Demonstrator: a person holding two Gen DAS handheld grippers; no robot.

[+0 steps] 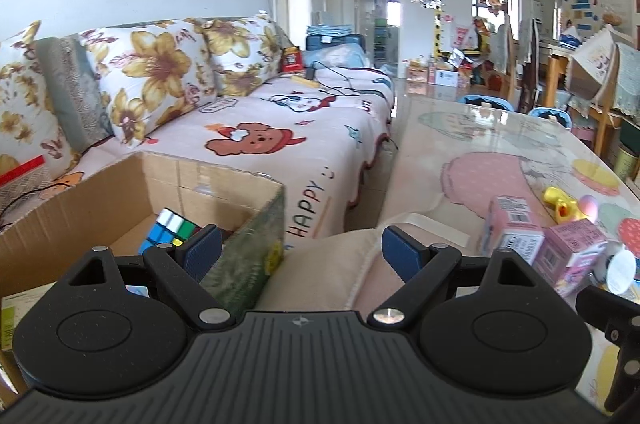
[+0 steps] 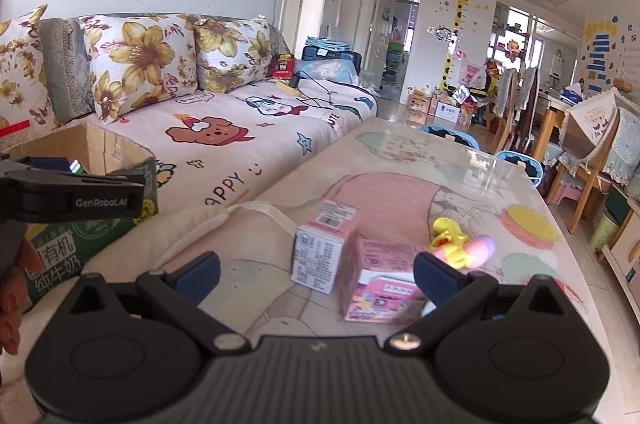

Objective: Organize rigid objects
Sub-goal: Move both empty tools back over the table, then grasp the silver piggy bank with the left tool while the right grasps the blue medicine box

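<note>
A Rubik's cube lies inside the open cardboard box at the left. My left gripper is open and empty above the box's right wall. Two pink cartons stand on the table, with a yellow and pink toy behind them. My right gripper is open and empty, just in front of the cartons. The cartons and the toy also show in the left wrist view.
The table has a glossy cartoon-print cover. A cream cloth lies between the box and the cartons. A sofa with floral cushions stands behind the box. Chairs and clutter stand at the far right.
</note>
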